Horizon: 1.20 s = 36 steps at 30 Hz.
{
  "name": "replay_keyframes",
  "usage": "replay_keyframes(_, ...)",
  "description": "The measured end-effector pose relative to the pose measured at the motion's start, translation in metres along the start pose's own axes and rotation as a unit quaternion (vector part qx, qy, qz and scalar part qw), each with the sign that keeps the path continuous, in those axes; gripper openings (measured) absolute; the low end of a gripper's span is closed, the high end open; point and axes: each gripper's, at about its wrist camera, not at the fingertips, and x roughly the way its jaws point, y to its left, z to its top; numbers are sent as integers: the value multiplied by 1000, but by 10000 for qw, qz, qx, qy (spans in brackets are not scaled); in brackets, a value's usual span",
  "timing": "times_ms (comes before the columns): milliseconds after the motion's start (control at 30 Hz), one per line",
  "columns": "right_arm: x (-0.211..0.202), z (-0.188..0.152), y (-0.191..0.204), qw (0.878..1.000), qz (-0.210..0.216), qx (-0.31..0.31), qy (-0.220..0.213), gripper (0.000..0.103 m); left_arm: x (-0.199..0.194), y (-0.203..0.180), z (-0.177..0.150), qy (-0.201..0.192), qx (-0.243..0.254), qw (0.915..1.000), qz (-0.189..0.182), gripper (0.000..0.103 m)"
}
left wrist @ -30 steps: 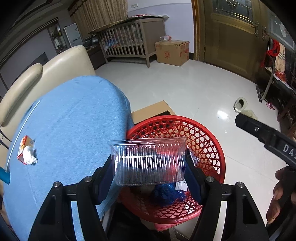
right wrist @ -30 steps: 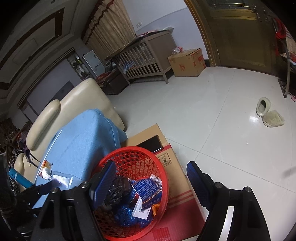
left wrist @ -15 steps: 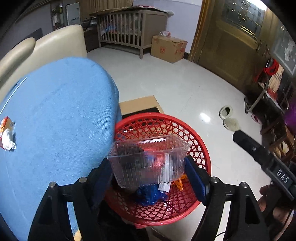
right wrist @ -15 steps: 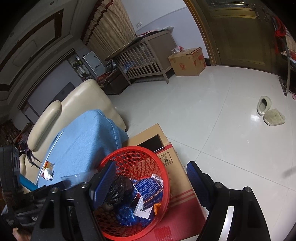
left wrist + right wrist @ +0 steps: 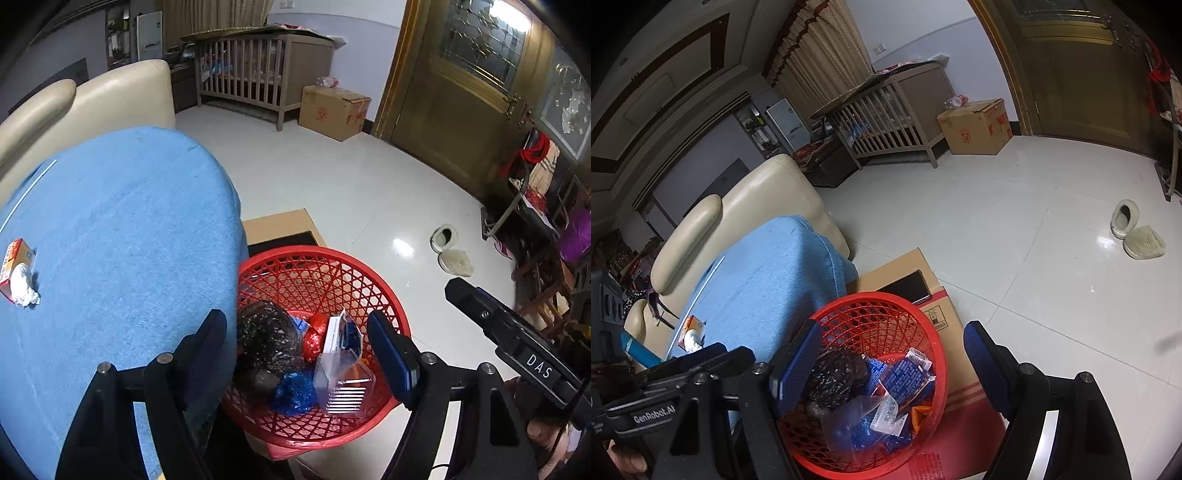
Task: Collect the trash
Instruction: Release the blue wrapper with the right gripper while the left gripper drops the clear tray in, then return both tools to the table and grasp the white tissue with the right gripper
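Now — left gripper (image 5: 297, 354): wide open, empty | right gripper (image 5: 892, 363): wide open, empty | clear tray (image 5: 341, 384) in basket (image 5: 369, 284), 5 o'clock side — tissue (image 5: 22, 286) on cloth, 9 o'clock.

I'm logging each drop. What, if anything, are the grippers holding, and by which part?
Nothing. The clear plastic container lies in the red basket, free of both grippers' open fingers.

basket (image 5: 384, 295): red plastic lattice, glossy
clear container (image 5: 343, 384): transparent ribbed plastic
worktop cover (image 5: 122, 236): blue cloth, matt, nubby
floor (image 5: 332, 184): white tile, glossy
box (image 5: 945, 306): brown cardboard, matt
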Motion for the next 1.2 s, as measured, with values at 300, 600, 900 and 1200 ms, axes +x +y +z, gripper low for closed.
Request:
replay_keyframes(300,3,-3,9,9999,41,-62,87,82,-10,34,-14,-51,-99,9986,522,79)
replay_keyframes(600,13,-17,61,9973,213,-605,346,82,-29,90,-40,-114,-585,9938,940,79)
replay_keyframes(900,19,-34,125,9893,323,-1313,543,82,-56,143,-64,-328,-1160,9865,1111,79)
replay_keyframes(1200,38,-68,196,9727,470,-2083,912,82,-83,225,-118,-420,-1834,9651,1823,79)
